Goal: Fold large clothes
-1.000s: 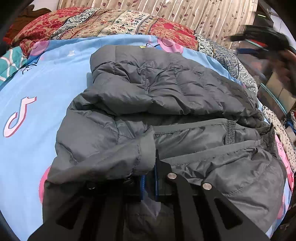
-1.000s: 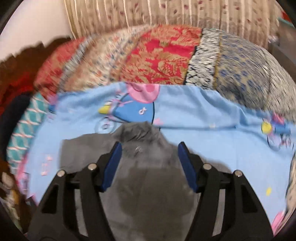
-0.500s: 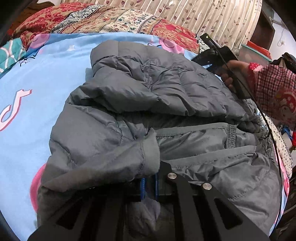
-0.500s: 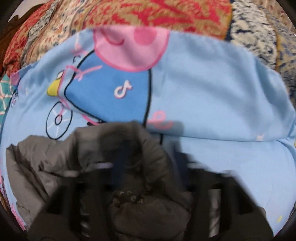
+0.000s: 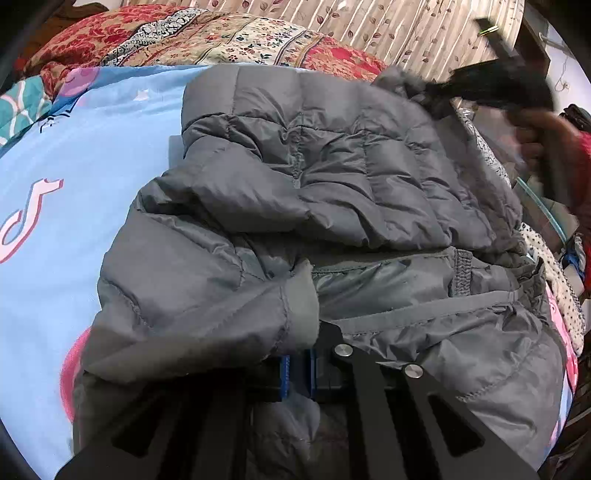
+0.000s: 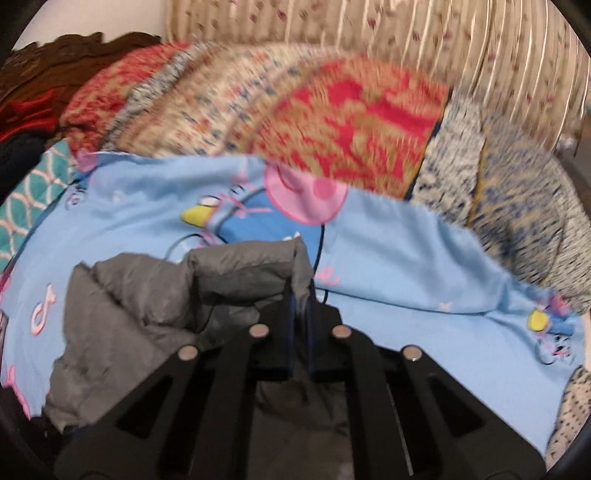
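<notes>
Your jacket (image 5: 332,192) lies crumpled on the blue sheet (image 5: 92,155) of the bed, filling the left wrist view from centre out to 4 o'clock. Your left gripper (image 5: 297,373) is pinched nearly closed on grey fabric right under the sleeve cuff (image 5: 301,302), which rests on the lower panel of the jacket. Bare sheet lies open from 8 to 11 o'clock of that view; the jacket's left edge runs down from 11 to 7.

Your right gripper (image 6: 300,314) has just been closing and now clamps a padded fold of the jacket (image 6: 243,269) between its blue pads. From the left wrist you see it blurred at 1 o'clock (image 5: 491,86), held by your hand (image 5: 532,144), with the far corner of the jacket raised off the sheet. In the right wrist view, free sheet (image 6: 406,251) spreads from 12 round to 4 o'clock, up to the patterned quilt (image 6: 332,122) along the far edge and the curtain (image 6: 369,33) behind it.
</notes>
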The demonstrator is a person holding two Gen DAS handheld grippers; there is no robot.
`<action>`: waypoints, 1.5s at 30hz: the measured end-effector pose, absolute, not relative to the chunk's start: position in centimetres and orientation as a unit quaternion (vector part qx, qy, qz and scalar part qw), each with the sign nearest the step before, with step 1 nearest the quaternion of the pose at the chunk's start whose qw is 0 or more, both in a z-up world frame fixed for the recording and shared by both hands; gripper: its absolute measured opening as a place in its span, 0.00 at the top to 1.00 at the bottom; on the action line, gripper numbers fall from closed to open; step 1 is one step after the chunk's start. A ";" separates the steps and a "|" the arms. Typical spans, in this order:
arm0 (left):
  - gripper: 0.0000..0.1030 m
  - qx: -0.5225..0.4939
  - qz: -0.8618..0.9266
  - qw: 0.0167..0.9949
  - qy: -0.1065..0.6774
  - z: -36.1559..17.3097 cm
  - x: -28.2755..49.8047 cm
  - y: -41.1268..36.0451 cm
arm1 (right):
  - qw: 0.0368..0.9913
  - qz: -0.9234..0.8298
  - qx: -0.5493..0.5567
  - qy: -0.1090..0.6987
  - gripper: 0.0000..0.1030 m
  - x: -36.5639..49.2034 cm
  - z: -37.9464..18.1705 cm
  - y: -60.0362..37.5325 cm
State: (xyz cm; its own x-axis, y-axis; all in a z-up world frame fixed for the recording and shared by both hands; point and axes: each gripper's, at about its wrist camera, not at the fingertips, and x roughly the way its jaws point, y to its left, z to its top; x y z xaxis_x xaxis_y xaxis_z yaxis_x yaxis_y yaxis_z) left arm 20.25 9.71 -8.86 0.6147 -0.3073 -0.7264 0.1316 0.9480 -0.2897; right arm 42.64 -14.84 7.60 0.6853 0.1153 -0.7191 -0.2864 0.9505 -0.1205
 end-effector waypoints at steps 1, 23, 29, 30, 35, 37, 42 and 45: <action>0.81 -0.098 -0.120 0.893 0.422 -8.8 20.2 9.5 | 0.913 0.112 -0.119 0.373 0.96 41.8 8.3 -14.5; 0.81 -0.248 -0.022 0.876 0.414 0.6 6.9 21.4 | 0.899 0.196 -0.231 0.317 0.97 13.1 4.6 -13.9; 0.81 -0.246 -0.041 0.900 0.358 5.3 5.3 22.2 | 0.886 0.198 -0.221 0.356 0.97 7.8 0.5 -14.6; 0.81 -0.243 -0.052 0.904 0.347 6.2 5.3 21.7 | 0.884 0.194 -0.217 0.367 0.97 7.2 -0.4 -14.8; 0.81 -0.200 -0.111 0.919 0.320 9.0 7.3 17.1 | 0.884 0.180 -0.197 0.385 0.97 5.3 -3.3 -14.9; 0.81 -0.182 -0.122 0.919 0.329 8.6 8.5 15.1 | 0.885 0.175 -0.199 0.384 0.97 4.7 -3.9 -14.8; 0.81 -0.152 -0.112 0.908 0.373 4.7 10.4 12.2 | 0.894 0.164 -0.134 0.395 0.97 3.7 -4.5 -16.0; 0.81 -0.149 -0.091 0.889 0.424 0.2 11.1 12.1 | 0.893 0.165 -0.117 0.402 0.97 3.3 -5.1 -16.0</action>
State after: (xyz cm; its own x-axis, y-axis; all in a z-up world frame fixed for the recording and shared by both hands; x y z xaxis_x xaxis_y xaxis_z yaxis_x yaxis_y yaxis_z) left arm 11.08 12.12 0.18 0.6241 -0.2887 -0.7260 0.0359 0.9388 -0.3425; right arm 3.31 -15.99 -5.12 0.6229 0.2012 -0.7560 -0.3892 0.9180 -0.0764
